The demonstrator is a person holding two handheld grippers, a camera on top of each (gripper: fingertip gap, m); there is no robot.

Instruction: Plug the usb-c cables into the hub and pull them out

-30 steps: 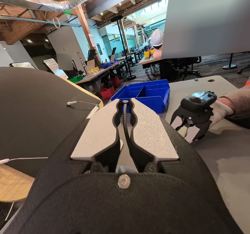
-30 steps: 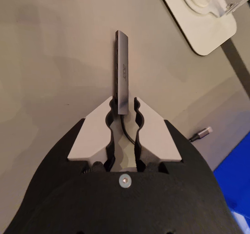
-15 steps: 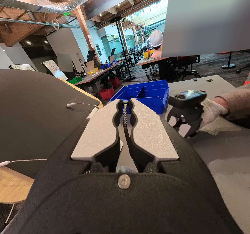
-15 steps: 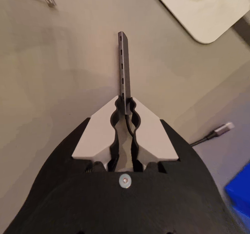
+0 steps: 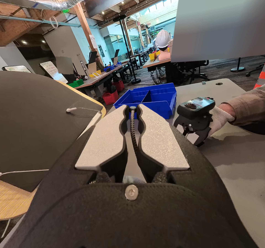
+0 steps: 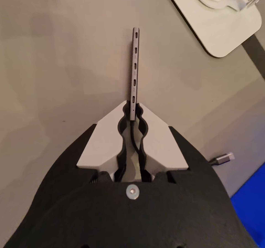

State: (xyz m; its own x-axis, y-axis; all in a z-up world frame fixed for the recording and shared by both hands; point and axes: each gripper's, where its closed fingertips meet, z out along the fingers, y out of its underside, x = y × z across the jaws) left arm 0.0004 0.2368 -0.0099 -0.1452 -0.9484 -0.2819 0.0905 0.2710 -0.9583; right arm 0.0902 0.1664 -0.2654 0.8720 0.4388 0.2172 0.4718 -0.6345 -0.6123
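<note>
**Both grippers clamped: cable in the left, hub in the right**

Your left gripper (image 5: 132, 107) is pinching a braided usb-c cable (image 5: 133, 127) tight between its fingers, in front of the blue bin (image 5: 160, 97). Your right gripper (image 6: 132, 104) is squeezing the grey hub (image 6: 136, 69) on edge above the table (image 6: 57, 54), port row facing the camera. Another plug (image 6: 223, 157) is lying near the bin corner.
</note>
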